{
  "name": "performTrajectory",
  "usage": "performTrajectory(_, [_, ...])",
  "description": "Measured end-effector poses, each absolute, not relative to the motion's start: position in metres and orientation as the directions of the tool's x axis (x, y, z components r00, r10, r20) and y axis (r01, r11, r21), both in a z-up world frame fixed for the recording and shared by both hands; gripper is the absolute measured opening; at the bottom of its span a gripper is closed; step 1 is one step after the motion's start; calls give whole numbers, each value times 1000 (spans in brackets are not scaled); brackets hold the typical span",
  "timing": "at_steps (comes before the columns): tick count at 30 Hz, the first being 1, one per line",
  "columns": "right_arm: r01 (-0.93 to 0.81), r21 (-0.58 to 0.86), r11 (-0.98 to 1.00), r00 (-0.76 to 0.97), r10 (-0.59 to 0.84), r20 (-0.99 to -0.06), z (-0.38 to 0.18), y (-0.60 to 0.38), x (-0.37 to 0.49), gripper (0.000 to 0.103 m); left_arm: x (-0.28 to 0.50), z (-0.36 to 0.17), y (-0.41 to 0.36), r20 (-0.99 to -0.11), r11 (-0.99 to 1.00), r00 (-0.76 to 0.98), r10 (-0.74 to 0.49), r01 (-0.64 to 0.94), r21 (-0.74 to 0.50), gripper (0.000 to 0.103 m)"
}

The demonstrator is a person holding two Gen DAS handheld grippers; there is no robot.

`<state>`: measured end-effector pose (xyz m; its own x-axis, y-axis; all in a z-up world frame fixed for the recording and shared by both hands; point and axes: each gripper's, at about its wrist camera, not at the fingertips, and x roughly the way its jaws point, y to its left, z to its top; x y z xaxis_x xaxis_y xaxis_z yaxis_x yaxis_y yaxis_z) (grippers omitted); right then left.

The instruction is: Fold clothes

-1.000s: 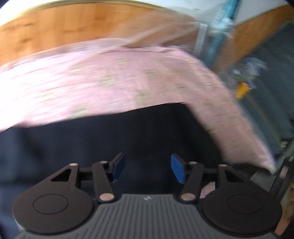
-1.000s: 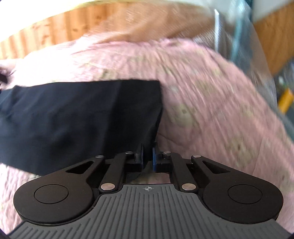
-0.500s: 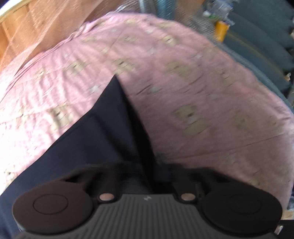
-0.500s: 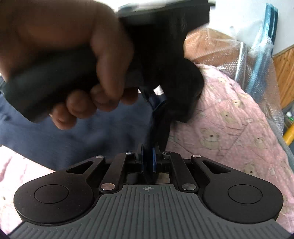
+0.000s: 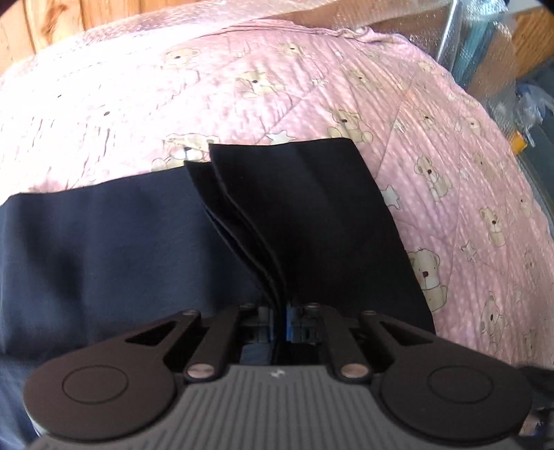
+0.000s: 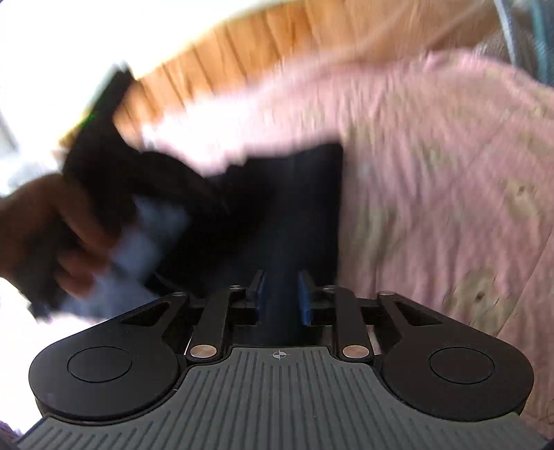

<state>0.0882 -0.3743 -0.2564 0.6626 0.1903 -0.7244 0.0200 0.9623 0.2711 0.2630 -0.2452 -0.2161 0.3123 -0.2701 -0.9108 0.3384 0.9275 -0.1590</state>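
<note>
Navy garment [image 5: 104, 235] edges pinched; pink quilt [image 5: 432, 145] bare beyond.

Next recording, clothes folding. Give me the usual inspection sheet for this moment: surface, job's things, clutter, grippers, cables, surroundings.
Surface: pink quilt with a teddy-bear print, covering the whole work area.
Job's things: one dark navy garment, lying flat on the quilt, with a stack of folded layers lifted at one edge.
Clutter: nothing seen on the quilt.
Grippers: left gripper shut on the garment's folded layers. Right gripper has just been opening; its pads stand apart over the dark cloth, not pressing it. The right wrist view is blurred.
Cables: nothing seen.
Surroundings: wooden wall panelling behind; clear plastic wrapping and blurred items at the far right.
</note>
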Motion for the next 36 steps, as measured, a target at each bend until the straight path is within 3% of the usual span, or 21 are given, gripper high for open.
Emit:
performTrajectory(2, [-9, 193, 981, 631, 155, -760, -269, -363, 89, 13, 257, -206, -239, -904, 931, 332, -270, 328, -158, 6])
performTrajectory(6, [-14, 184, 983, 626, 152, -765, -252, -363, 91, 17, 249, -210, -241, -917, 935, 326, -228, 337, -113, 8])
performTrajectory(11, [-23, 175, 984, 575, 156, -803, -262, -368, 105, 12, 240, -205, -235, -913, 943, 349, -211, 318, -97, 23])
performTrajectory(14, [-7, 179, 984, 619, 145, -772, -237, -378, 113, 21, 230, -183, -226, -876, 951, 412, -249, 274, -142, 32])
performTrajectory(19, [-18, 168, 986, 660, 137, -739, -222, -388, 173, 21, 221, -188, -231, -893, 951, 393, -219, 292, -105, 32])
performTrajectory(25, [-35, 92, 995, 575, 95, -813, -249, -382, 246, 20, 193, -211, -230, -919, 937, 356, -167, 348, -36, 31])
performTrajectory(36, [-62, 71, 996, 563, 93, -821, -256, -383, 247, 20, 172, -208, -231, -912, 922, 378, -160, 388, 0, 32])
